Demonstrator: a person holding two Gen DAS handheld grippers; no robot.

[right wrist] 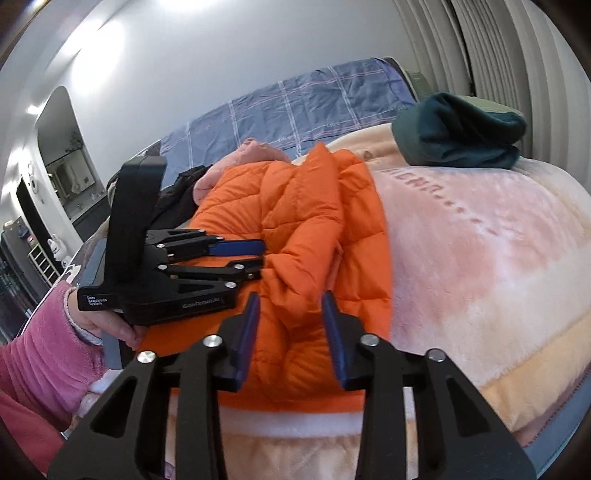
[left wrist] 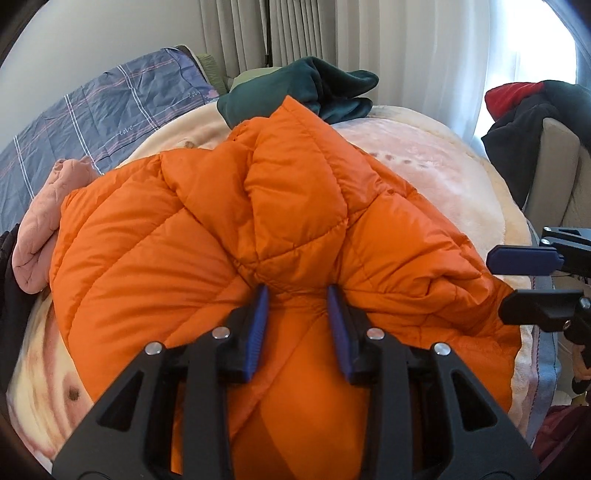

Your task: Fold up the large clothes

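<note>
Jacket (left wrist: 280,229) (orange, quilted) lies bunched on a pink blanket (left wrist: 436,184) over the bed. Left gripper (left wrist: 301,299) and right gripper (right wrist: 290,306) both stand wide above it. Only the right view shows the hand (right wrist: 107,325); only the left, a chair (left wrist: 554,173).

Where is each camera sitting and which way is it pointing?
Left wrist: sits on the left hand-held gripper, looking along its open fingers over the orange jacket toward the curtains; the right hand-held gripper pokes in at the right edge.
Right wrist: sits on the right hand-held gripper, looking across the jacket toward the blue sheet; the left hand-held gripper, the person's hand and pink sleeve show at left.
Shared: jacket, blanket, green garment, blue sheet.
</note>
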